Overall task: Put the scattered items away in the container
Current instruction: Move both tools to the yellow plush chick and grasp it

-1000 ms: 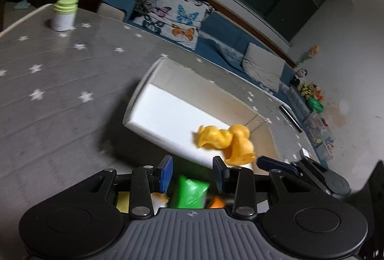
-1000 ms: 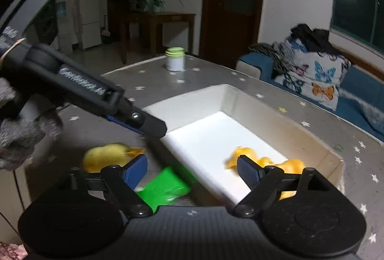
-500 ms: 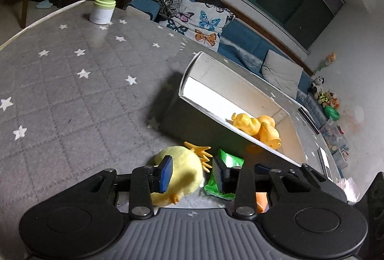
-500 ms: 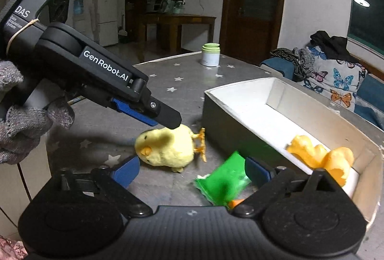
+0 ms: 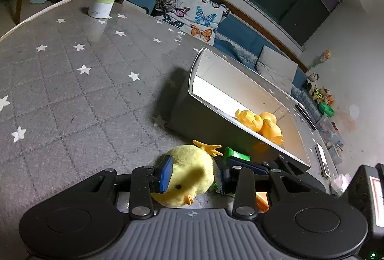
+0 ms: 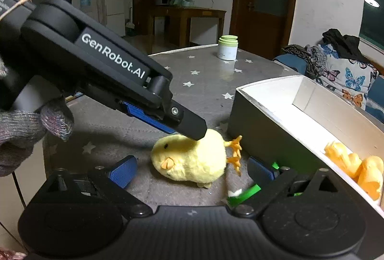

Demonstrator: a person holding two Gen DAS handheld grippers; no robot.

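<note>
A yellow plush chick (image 5: 189, 173) (image 6: 192, 159) lies on its side on the grey starred table, just in front of the white box (image 5: 199, 61) (image 6: 268, 94). My left gripper (image 5: 192, 174) straddles the chick, its blue pads (image 5: 164, 172) at both flanks; whether it squeezes is unclear. It also shows in the right wrist view (image 6: 192, 128), tips on the chick's back. My right gripper (image 6: 192, 171) is open and empty, facing the chick. A green packet (image 5: 236, 155) (image 6: 247, 192) lies beside the chick. Two yellow rubber ducks (image 5: 260, 122) (image 6: 355, 166) sit inside the box.
A white jar with a green lid (image 5: 102, 3) (image 6: 227, 47) stands at the table's far edge. An orange item (image 5: 260, 202) peeks out under my left gripper. A blue sofa with butterfly cushions (image 5: 199, 20) lies beyond the table.
My left gripper has pulled back from over the box and come down around the plush chick. My right gripper has drawn back and lowered, now facing the chick.
</note>
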